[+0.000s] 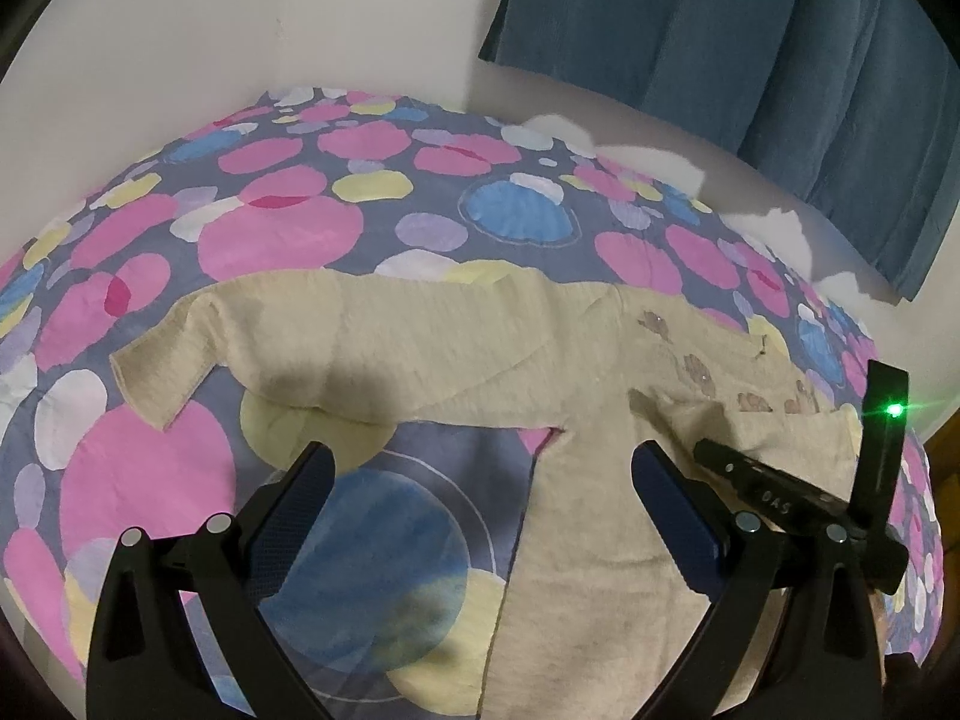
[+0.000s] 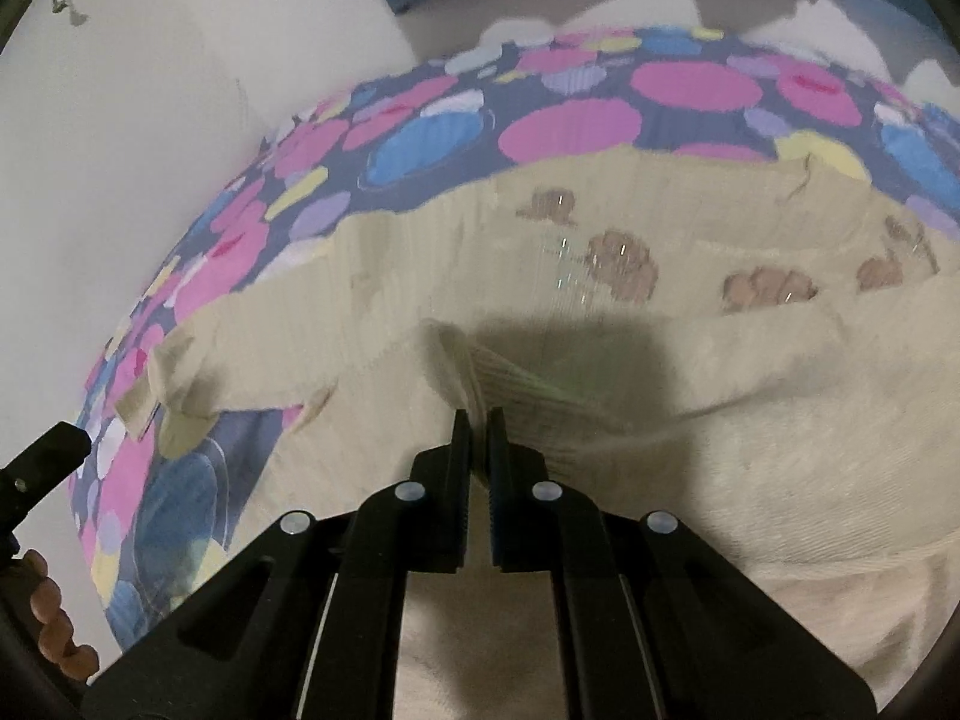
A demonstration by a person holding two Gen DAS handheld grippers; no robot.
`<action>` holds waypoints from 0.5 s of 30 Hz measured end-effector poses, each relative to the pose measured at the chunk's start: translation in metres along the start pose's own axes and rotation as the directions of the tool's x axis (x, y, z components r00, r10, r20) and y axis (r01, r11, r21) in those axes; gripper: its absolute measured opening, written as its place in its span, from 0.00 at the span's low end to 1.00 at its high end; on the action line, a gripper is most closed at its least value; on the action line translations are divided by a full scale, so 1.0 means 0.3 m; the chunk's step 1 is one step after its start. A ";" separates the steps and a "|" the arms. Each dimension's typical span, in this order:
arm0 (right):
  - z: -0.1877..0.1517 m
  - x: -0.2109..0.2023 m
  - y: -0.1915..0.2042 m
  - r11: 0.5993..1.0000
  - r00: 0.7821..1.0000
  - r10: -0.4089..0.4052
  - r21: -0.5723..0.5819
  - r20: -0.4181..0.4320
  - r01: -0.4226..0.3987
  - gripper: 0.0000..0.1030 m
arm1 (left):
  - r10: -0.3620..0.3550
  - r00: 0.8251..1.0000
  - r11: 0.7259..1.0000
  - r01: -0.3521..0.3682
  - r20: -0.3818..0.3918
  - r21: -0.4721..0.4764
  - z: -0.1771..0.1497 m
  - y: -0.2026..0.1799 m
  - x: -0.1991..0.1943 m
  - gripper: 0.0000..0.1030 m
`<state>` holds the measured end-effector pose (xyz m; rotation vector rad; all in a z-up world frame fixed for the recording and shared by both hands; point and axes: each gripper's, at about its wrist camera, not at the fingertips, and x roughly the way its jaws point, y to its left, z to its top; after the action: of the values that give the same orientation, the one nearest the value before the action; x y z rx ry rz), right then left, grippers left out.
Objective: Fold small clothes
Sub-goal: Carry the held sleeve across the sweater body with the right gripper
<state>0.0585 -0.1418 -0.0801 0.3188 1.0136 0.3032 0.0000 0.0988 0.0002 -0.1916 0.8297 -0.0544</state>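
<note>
Spread flat across a bedcover (image 1: 288, 228) printed with pink, blue and yellow circles: a cream knit sweater (image 1: 420, 336), one sleeve stretched out leftward, brown motifs along its far part. Left tool (image 1: 480, 492) hovering spread wide over the sweater's side edge — nothing between its fingers. Right tool (image 2: 478, 420) pressed nearly together, pinching a ribbed cuff (image 2: 480, 372). Readable on the right tool's body, from the left wrist view — "DAS" (image 1: 774, 504).
</note>
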 end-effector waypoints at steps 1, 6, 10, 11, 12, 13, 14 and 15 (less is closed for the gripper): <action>-0.002 0.004 -0.002 1.000 1.000 0.008 0.006 -0.009 -0.008 0.10 | -0.002 1.000 1.000 0.002 -0.004 0.000 -0.001 -0.001 0.002 0.96; -0.026 0.033 -0.012 0.991 0.988 0.129 0.057 -0.087 -0.124 0.28 | -0.005 1.000 1.000 0.005 -0.015 0.001 -0.010 -0.005 0.012 0.96; -0.037 -0.036 -0.023 0.951 0.943 0.307 0.063 -0.128 -0.301 0.32 | -0.007 1.000 1.000 0.007 -0.020 0.014 -0.019 -0.012 0.022 0.96; -0.038 -0.078 -0.047 0.941 0.934 0.337 0.065 -0.120 -0.332 0.33 | -0.008 1.000 1.000 0.008 -0.019 0.014 -0.021 -0.012 0.024 0.96; -0.032 -0.125 -0.081 0.936 0.932 0.350 0.068 -0.098 -0.344 0.33 | -0.010 1.000 1.000 0.010 -0.018 0.015 -0.022 -0.013 0.026 0.96; -0.024 -0.174 -0.125 0.932 0.931 0.359 0.078 -0.067 -0.354 0.34 | -0.011 1.000 1.000 0.011 -0.017 0.015 -0.024 -0.013 0.030 0.96; -0.009 -0.244 -0.202 0.929 0.933 0.358 0.100 -0.012 -0.356 0.37 | -0.011 1.000 1.000 0.011 -0.017 0.016 -0.025 -0.012 0.033 0.96; 0.006 -0.309 -0.286 0.930 0.939 0.341 0.127 0.049 -0.345 0.39 | -0.011 1.000 1.000 0.011 -0.016 0.018 -0.028 -0.014 0.035 0.96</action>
<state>0.0227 -0.2565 -0.0413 0.6236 0.9522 0.5475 0.0010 0.0921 -0.0123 -0.1793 0.8441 -0.0736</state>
